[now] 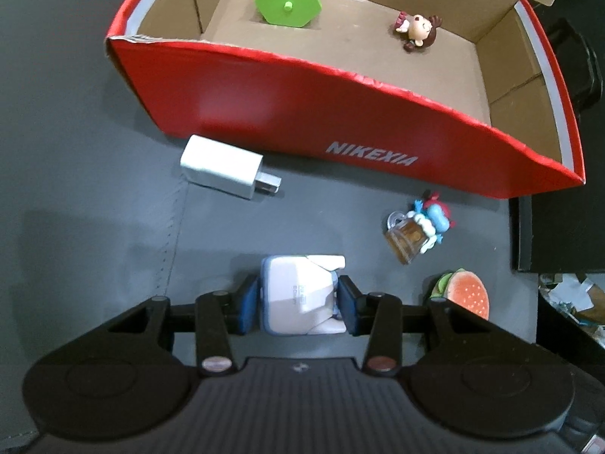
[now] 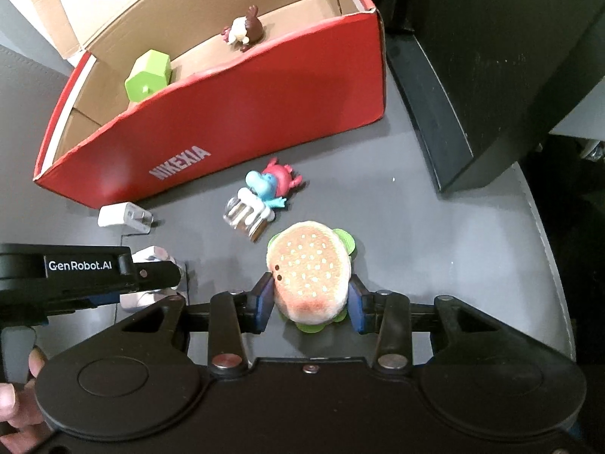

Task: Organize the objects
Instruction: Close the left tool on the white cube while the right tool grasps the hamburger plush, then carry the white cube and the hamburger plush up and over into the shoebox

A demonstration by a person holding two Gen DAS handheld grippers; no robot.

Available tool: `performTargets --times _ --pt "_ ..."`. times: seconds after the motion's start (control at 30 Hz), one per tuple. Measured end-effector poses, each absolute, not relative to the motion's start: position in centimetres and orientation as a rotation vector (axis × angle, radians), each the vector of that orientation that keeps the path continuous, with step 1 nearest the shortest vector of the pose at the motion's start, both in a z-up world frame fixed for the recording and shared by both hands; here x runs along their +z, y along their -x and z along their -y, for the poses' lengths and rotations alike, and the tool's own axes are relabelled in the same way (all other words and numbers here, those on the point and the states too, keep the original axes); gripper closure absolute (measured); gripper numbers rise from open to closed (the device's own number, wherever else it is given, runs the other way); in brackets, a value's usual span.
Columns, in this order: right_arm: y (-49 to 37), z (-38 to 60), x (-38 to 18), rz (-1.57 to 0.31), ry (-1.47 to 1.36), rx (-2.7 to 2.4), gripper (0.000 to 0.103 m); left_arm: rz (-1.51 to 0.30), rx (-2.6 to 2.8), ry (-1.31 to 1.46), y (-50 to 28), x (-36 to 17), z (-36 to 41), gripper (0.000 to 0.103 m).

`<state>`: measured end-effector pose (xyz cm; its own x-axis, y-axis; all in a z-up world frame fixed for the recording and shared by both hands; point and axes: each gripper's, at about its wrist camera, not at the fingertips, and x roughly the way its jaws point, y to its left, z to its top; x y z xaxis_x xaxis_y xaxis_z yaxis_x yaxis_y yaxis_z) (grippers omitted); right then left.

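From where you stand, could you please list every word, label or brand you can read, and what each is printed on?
"NIKEXIA": grey letters on the red shoebox front wall; upside down in the right wrist view.
"GenRobot.AI": white label on the left gripper body, seen from the right wrist.
Small grey print on the white device between the left gripper's pads: too small and blurred to read.
Nothing else legible.

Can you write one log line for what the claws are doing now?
left claw: shut on white toy | right claw: shut on burger plush | red box: open
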<state>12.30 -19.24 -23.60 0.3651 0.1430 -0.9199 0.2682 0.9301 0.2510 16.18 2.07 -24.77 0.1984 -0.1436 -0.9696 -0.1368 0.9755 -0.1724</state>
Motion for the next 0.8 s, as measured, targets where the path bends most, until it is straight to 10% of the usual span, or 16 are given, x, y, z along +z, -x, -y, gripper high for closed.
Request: performTargets --times 0.63,0.8 --pt "-13.3 17.9 -24.0 -1.200 -0.241 -0.110 0.037 -1.352 -0.034 0.087 -16.6 -26.0 -0.1 0.059" --pt "-13.3 17.4 -24.0 -1.186 -0.201 -0.109 0.053 -1.338 -0.044 0.078 -16.2 -25.8 0.0 0.060"
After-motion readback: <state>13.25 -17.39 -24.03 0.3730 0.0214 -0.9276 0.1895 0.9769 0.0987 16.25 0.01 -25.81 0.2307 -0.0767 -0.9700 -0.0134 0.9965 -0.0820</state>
